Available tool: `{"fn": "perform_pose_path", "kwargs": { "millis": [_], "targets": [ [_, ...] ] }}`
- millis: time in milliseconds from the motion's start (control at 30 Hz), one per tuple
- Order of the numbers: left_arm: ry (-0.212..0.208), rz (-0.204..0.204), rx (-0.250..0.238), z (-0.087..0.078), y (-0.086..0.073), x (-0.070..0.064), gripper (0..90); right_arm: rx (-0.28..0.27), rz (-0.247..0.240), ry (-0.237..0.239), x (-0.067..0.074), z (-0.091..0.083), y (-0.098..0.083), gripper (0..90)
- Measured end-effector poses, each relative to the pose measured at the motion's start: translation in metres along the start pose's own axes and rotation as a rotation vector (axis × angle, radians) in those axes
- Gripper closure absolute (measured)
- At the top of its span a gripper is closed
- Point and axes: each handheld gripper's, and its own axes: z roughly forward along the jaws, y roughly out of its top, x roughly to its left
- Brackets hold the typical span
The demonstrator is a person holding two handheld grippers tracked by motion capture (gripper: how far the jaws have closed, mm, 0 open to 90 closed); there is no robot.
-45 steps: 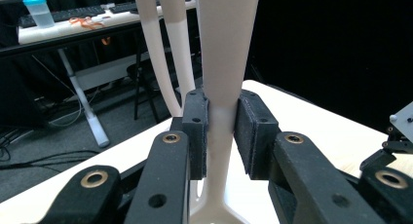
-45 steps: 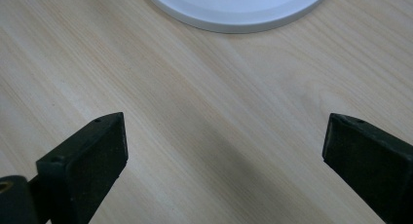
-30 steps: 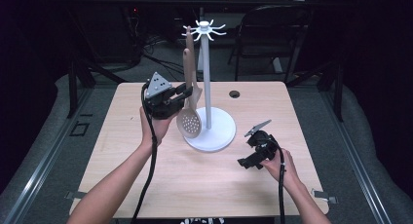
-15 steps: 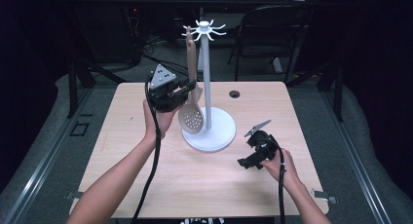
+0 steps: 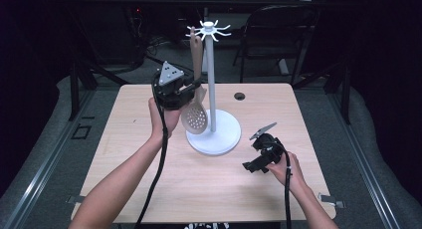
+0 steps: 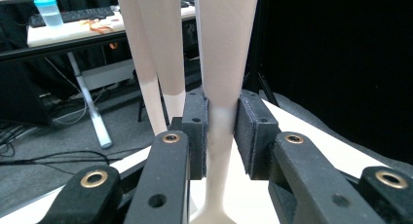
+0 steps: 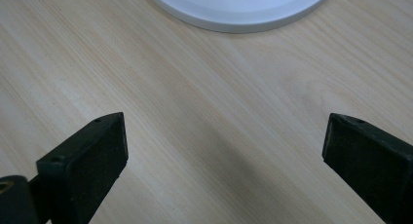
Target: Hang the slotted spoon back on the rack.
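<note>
Work in hand: hanging a slotted spoon [image 5: 195, 114] on the white utensil stand [image 5: 213, 89], as I read it.

What changed: a second ago the spoon's handle tip sat a little below and to the left of the hook crown [image 5: 209, 29]; now the spoon has come up and the tip is right at the left-hand hooks, near the top centre of the high view. The bowl has lifted off the stand's base.

What that means: the hanging step looks close to done, but I cannot tell from here whether the handle's end is actually caught on a hook.

Left gripper [image 6: 221, 136]: its jaws are clenched on the spoon's narrow neck, pads pressed to either side.

Right gripper [image 5: 260, 150]: resting low at the lower right of the worktop [image 5: 149, 189], jaws spread wide over bare wood, holding nothing.

Spoon: pale beige, smooth and matte, with a long handle that flares upward and a rounded bowl dotted with small holes.

Stand: slim white pole on a broad round disc, topped by thin curved prongs.

Worktop: light wood with a fine straight grain.
</note>
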Motion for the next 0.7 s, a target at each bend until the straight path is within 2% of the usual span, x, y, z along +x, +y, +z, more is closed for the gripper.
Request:
{"fn": "perform_pose_path", "kwargs": {
  "millis": [267, 700],
  "targets": [
    [0.024, 0.01, 0.01, 0.006, 0.001, -0.002, 75.5, 0.001, -0.002, -0.005, 0.0, -0.001, 0.0, 2.3],
    [0.038, 0.001, 0.013, 0.014, 0.001, -0.005, 75.5, 0.001, 0.001, -0.002, 0.0, 0.0, 0.0, 2.3]
  ]
}}
